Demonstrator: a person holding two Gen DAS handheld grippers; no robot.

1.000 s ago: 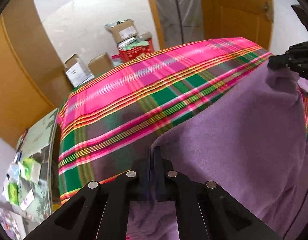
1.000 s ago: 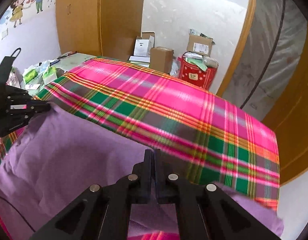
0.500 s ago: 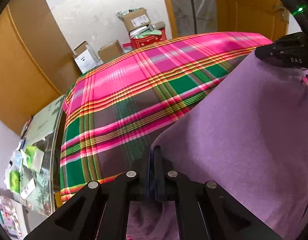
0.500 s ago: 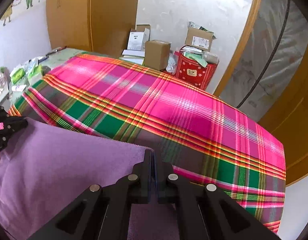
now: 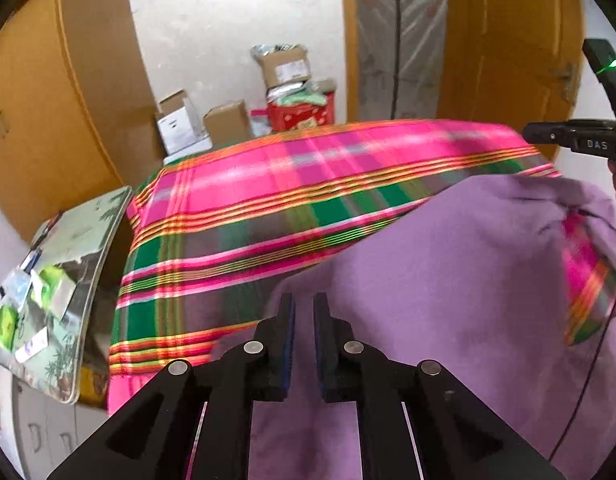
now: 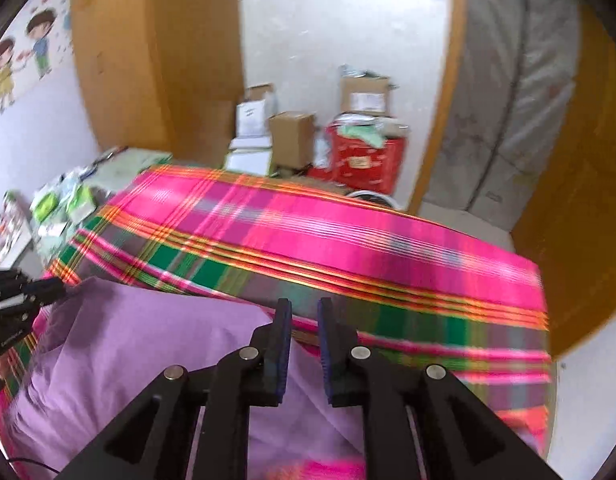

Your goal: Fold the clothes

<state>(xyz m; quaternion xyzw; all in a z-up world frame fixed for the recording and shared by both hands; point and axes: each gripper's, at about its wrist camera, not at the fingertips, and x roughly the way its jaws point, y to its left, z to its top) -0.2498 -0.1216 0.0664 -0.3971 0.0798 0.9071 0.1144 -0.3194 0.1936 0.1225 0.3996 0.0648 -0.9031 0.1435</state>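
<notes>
A purple garment lies spread on a bed covered by a pink and green plaid blanket. My left gripper hovers over the garment's near left corner. Its jaws are opening, a narrow gap shows between the pads, and no cloth is pinched there. My right gripper stands over the garment's right edge, jaws opening too, with nothing pressed between them. Each gripper shows in the other's view: the right one above the cloth's far corner, the left one at the cloth's left corner.
Cardboard boxes and a red box stand on the floor beyond the bed. A side table with green packets sits left of the bed. Wooden wardrobe doors and a wrapped mattress line the back wall.
Both grippers were shut on the garment's corners; now both show a gap and the cloth has dropped onto the bed. Both views have lifted and pulled back.
</notes>
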